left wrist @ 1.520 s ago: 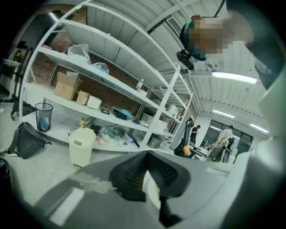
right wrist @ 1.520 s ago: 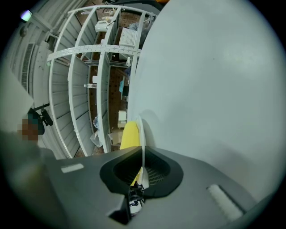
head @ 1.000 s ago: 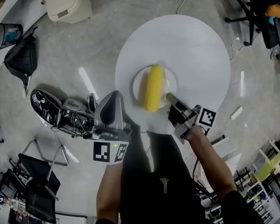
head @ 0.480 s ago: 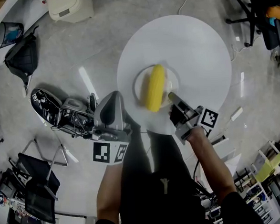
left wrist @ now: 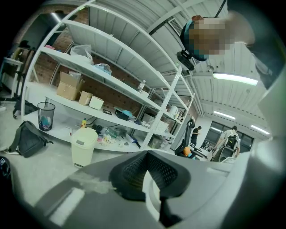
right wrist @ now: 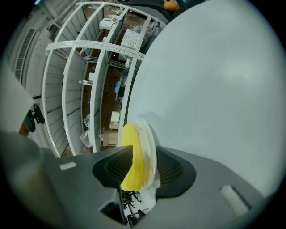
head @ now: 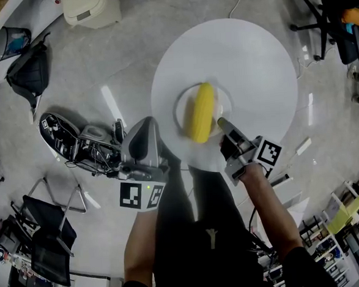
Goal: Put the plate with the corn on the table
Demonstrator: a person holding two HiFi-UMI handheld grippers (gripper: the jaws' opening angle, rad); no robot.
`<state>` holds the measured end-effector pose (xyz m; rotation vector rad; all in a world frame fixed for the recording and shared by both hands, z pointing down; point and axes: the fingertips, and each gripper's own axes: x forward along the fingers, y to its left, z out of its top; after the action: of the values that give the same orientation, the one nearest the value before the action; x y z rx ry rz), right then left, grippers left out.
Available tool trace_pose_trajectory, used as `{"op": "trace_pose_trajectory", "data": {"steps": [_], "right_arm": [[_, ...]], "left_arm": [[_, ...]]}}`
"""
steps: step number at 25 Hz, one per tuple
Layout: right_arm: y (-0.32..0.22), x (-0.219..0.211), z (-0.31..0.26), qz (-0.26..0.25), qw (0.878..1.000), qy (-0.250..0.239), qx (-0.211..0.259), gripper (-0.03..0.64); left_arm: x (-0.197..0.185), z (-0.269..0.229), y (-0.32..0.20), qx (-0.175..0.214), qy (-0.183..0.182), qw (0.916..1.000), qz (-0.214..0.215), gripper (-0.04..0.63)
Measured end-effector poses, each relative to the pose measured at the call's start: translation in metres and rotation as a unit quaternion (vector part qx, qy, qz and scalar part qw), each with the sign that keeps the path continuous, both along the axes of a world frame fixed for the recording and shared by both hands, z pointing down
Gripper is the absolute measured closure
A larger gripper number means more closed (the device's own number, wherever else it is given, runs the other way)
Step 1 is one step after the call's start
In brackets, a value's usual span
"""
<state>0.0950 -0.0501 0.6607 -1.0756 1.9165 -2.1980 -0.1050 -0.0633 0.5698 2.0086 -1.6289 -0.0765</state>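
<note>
A yellow corn cob lies on a small white plate, which rests on the round white table. My right gripper is at the plate's near-right rim. Its jaws are opening, with the rim and the cob's end between them. In the right gripper view the corn and the plate stand between the dark pads of the right gripper, with slight gaps at the sides. My left gripper is held left of the table, off its edge, and is shut on nothing.
The table stands on a grey floor. A cream bin and a black bag lie at the far left. A black and white machine sits beside my left gripper. An office chair stands at the far right. White shelving lines the wall.
The right gripper's jaws have spread apart around the plate's rim. The plate and corn stay put on the table. The left gripper has not moved.
</note>
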Motion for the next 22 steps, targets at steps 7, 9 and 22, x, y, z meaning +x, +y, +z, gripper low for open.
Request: {"op": "trace_pose_trajectory", "data": {"steps": [7,9,22], "right_arm": [[0.000,-0.007,-0.005,-0.046,0.997,0.043,0.035,0.448],[0.001,-0.008,-0.006,-0.057,0.996,0.053,0.041,0.442],[0.003,0.006,-0.002,-0.110,0.983,0.134,0.067,0.428]], "left_arm": [[-0.001,0.002,0.005,-0.001,0.000,1.0000,0.001,0.594],[0.000,0.003,0.007,-0.001,0.000,1.0000,0.001,0.594],[0.003,0.003,0.009,-0.001,0.002,1.0000,0.001,0.594]]}}
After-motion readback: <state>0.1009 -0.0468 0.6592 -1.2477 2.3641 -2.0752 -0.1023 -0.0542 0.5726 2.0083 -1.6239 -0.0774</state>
